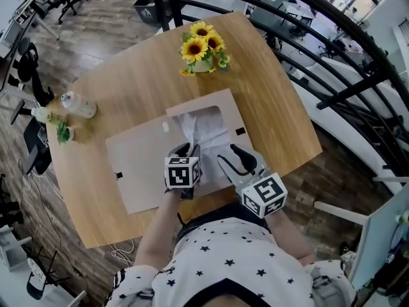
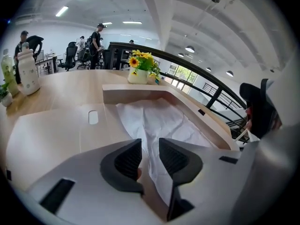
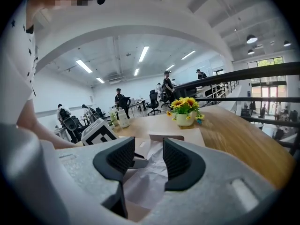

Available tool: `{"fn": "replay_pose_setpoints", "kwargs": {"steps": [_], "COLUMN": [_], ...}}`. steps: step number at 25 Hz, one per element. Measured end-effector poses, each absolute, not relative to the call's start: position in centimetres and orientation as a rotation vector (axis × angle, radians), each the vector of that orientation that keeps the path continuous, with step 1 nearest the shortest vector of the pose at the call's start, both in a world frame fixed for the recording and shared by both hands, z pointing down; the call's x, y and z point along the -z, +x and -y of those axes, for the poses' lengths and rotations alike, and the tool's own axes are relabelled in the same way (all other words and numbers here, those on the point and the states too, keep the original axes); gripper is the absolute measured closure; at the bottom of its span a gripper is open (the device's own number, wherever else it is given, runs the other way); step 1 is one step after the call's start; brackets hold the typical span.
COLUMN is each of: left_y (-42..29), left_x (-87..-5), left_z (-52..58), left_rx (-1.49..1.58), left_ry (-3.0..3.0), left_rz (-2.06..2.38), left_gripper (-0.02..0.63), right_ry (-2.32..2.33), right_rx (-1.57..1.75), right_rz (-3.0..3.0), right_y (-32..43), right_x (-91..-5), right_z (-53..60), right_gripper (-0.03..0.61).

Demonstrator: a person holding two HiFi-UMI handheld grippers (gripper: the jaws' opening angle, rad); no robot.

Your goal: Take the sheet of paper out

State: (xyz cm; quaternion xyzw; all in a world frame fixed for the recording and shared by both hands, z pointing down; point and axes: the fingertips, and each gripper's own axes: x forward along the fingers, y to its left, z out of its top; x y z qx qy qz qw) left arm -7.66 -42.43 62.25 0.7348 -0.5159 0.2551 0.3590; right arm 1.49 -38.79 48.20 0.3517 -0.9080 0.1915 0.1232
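A flat cardboard box (image 1: pixel 137 158) lies open on the wooden table (image 1: pixel 268 101), lid folded to the left. A crumpled white sheet of paper (image 1: pixel 204 130) fills its tray. My left gripper (image 1: pixel 188 149) is low at the paper's near edge. In the left gripper view (image 2: pixel 150 146) the jaws stand nearly together with a fold of the paper (image 2: pixel 164 121) running between them. My right gripper (image 1: pixel 231 157) hovers beside it over the tray's near right corner. In the right gripper view (image 3: pixel 149 146) it is open, with the paper (image 3: pixel 150 175) below and nothing held.
A vase of sunflowers (image 1: pixel 203 47) stands at the table's far edge beyond the box. A white bottle (image 1: pixel 80 105) and a small plant (image 1: pixel 62 132) sit at the left edge. Behind the table runs a black railing (image 1: pixel 332 50). People and office chairs are far off.
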Motion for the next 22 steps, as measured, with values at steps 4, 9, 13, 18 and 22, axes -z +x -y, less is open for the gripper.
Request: {"fn": "replay_pose_setpoints", "kwargs": {"steps": [4,9,13,18,22], "left_y": [-7.4,-7.3,-7.2,-7.6,-7.9], "left_x": [-63.0,-63.8,-64.0,-64.1,-64.1], "left_z": [42.7,43.0,43.1,43.2,43.2], "left_rx": [-0.678,-0.693,-0.714,-0.730,-0.752], "left_ry": [1.874,1.856,1.845,1.825,1.819], "left_rz": [1.323,1.315,1.319,1.344,1.370], "left_gripper": [0.503,0.503,0.503,0.541,0.568], "right_ry": [1.025,1.030,1.043,1.048,1.048], "right_rx": [-0.569,-0.580,-0.585,-0.590,-0.590], "right_rz": [2.641,2.641,2.635,2.634,2.639], "right_y": [1.8,2.2,2.6,2.8,2.6], "right_x": [-48.6,-48.8,-48.9,-49.0,-48.8], "right_z": [39.3,39.6,39.8,39.7,39.4], "right_gripper": [0.408,0.408,0.408,0.408,0.408]}}
